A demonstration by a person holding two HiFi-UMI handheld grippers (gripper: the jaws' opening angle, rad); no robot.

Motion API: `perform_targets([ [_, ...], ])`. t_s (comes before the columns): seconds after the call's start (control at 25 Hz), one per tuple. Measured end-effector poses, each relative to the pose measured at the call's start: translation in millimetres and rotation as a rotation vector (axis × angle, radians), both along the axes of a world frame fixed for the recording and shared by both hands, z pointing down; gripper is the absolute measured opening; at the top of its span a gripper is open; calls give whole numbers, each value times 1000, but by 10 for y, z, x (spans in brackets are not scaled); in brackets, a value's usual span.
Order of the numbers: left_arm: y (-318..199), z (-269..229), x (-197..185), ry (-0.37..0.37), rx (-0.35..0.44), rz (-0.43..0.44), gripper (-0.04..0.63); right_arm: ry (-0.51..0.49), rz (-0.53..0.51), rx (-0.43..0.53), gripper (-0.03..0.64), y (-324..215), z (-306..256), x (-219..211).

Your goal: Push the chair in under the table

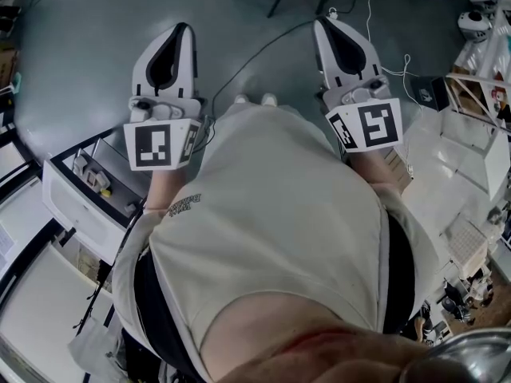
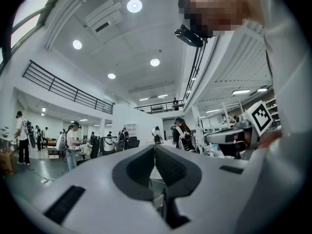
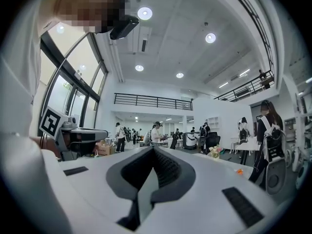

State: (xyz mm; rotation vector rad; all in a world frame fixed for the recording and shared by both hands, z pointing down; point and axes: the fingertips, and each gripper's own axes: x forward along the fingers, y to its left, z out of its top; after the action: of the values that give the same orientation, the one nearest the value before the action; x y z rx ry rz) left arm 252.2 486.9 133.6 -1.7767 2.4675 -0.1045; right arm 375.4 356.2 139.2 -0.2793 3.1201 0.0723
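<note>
Chair unclear; left claw (image 1: 182, 30) and right claw (image 1: 325, 25), both clenched empty, point level.

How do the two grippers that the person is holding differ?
The left gripper shows a different black-and-white marker pattern from the right gripper. In the head view the left gripper's tip leans rightward, the right gripper's leftward. Shared: both are white, held over the grey floor, jaws shut on nothing.
</note>
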Motion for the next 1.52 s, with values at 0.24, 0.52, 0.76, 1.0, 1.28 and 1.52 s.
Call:
perform_targets([
  [0.24, -187, 115, 110, 7, -7, -36, 12, -2, -22, -10, 9, -203, 111, 124],
  [0.52, -331, 202, 237, 22, -11, -70, 12, -4, -70, -20, 9, -316, 216, 174],
  [0.76, -453, 303, 143, 4, -23, -75, 12, -22, -71, -28, 9, -438, 324, 80],
  [1.0, -641, 504, 5, -13, -23, -54, 12, -28, -59, -37, 9, -558, 558, -69],
  [1.28, -883, 639, -439, -13, -31, -27, 12, -17, -55, -42, 9, -717, 688, -553],
  [1.52, -1138, 718, -1073, 8, -45, -25, 12, 9, -50, -50, 9, -972, 769, -1179],
])
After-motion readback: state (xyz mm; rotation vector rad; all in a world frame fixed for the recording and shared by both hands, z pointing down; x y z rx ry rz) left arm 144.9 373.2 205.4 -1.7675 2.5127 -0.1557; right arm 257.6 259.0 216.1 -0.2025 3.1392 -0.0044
